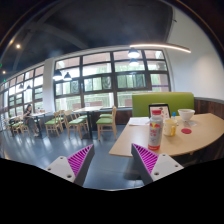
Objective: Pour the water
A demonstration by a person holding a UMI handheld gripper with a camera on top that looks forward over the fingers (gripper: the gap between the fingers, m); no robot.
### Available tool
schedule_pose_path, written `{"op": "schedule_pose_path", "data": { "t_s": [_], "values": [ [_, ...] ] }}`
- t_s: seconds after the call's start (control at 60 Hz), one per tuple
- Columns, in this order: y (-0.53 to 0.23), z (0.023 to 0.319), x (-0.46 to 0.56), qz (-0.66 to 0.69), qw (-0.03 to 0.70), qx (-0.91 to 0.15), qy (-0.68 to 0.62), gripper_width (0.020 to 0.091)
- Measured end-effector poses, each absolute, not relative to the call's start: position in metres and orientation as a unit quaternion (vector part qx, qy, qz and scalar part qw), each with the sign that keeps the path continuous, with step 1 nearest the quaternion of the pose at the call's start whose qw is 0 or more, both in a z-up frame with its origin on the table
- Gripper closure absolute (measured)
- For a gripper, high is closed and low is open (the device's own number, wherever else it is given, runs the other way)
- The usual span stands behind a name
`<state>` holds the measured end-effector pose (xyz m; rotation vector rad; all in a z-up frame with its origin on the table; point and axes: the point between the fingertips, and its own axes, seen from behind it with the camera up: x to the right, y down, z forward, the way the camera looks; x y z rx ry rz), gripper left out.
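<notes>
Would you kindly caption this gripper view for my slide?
Open gripper approaches a table holding a bottle and cup.

A clear plastic bottle (155,128) stands on a smooth, pale wood table (200,137).

A: Magenta pads (80,158) on both fingers, ridged with fine stripes.
B: Pale wood table (200,132) beyond them. The bottle (155,130) on it shows a red-and-white label, with a yellow cup (170,127) beside it.
A: White bowl (186,115) behind, and a lime green sofa back (160,100).
B: Green seats (106,120) by the dark-framed windows (100,75).
</notes>
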<state>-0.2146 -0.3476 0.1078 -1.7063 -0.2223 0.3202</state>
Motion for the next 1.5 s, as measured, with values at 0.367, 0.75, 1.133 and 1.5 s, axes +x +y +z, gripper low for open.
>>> {"op": "schedule_pose_path", "data": {
  "t_s": [0.367,0.75,1.133,1.5],
  "values": [
    [-0.286,0.107,-0.134,0.069,0.661,-0.745,-0.057,0.0302],
    [-0.133,0.090,-0.077,-0.010,0.685,-0.728,-0.020,0.0302],
    [-0.085,0.084,-0.068,-0.019,0.706,-0.707,0.014,0.0743],
    [-0.026,0.113,-0.099,0.207,0.649,-0.721,0.125,0.0748]
  ]
}}
